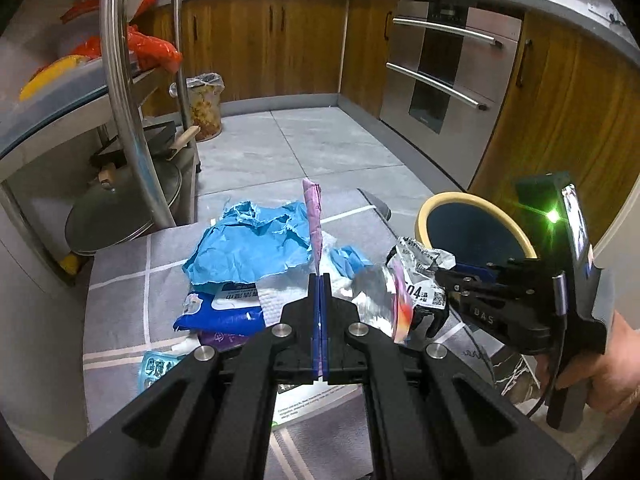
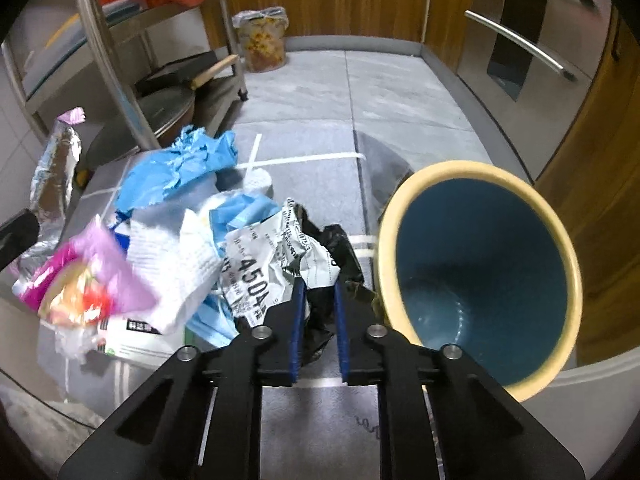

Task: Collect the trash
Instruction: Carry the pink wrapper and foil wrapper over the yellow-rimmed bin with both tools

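A heap of trash lies on a grey checked mat (image 1: 132,280): torn blue paper (image 1: 252,248), a blue wet-wipe pack (image 1: 220,312), white tissue (image 2: 172,268) and a pink snack wrapper (image 2: 84,284). My left gripper (image 1: 320,284) is shut on a thin pink-and-silver wrapper (image 1: 314,220) that stands upright from its tips; this wrapper also shows at the left edge of the right wrist view (image 2: 56,168). My right gripper (image 2: 318,292) is shut on a crumpled black-and-white printed bag (image 2: 280,256), just left of the yellow bin with a blue inside (image 2: 480,280). That bin is empty.
A steel trolley (image 1: 124,92) with pots and orange bags stands at the left. A small lined waste bin (image 1: 204,104) stands on the tiled floor beyond. Wooden cabinets and a steel oven (image 1: 436,68) line the back and right.
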A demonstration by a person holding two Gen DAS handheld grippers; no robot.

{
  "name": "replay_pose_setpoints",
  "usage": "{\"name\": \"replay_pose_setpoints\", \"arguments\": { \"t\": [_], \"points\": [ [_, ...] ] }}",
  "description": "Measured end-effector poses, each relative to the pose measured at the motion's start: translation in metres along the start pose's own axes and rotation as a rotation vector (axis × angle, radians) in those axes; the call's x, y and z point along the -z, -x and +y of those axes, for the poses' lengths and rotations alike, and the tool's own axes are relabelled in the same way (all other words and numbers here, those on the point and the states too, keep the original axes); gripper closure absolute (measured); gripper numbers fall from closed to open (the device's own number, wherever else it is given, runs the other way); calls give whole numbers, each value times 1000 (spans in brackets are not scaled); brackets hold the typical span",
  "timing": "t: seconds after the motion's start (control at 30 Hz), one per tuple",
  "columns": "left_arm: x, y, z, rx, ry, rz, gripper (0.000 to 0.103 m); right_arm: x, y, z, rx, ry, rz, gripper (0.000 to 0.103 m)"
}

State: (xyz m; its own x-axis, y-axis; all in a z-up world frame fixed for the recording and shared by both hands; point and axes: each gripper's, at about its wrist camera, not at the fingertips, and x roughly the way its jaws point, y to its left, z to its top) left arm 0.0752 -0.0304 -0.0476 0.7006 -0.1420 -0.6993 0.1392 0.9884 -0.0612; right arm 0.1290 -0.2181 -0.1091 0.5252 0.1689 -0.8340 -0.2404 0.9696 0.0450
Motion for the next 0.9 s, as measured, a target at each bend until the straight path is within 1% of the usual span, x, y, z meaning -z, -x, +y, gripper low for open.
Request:
{"name": "replay_pose_setpoints", "arguments": {
  "t": [0.07, 0.2, 0.37, 0.5, 0.57, 0.6, 0.7, 0.8, 0.9],
  "points": [
    [-2, 4, -2, 3, 4, -10, 103, -1, 13, -4, 2, -29, -28, 93],
    [-12, 13, -11, 24, 9, -48, 103, -8, 53, -15, 3, -77, -97, 93],
    [-27, 19, -34, 66, -9, -97, 103, -24, 103, -34, 28, -56, -180, 93],
    [-40, 15, -58, 113, -19, -119, 103, -27, 124, -59, 113, -19, -224, 93],
    [-46, 11, -71, 135, -31, -127, 103, -25, 122, -79, 141, -57, -234, 93],
    [-47, 9, -78, 144, -38, -129, 103, -24, 118, -88, 140, -82, -231, 93],
    [-54, -2, -100, 179, -60, -126, 103, -16, 101, -118, 137, -165, -187, 93],
    [-58, -17, -123, 209, -76, -115, 103, -14, 93, -144, 170, -190, -178, 93],
    [-60, -37, -144, 226, -98, -95, 103, -9, 77, -171, 185, -247, -139, 93]
  ]
}}
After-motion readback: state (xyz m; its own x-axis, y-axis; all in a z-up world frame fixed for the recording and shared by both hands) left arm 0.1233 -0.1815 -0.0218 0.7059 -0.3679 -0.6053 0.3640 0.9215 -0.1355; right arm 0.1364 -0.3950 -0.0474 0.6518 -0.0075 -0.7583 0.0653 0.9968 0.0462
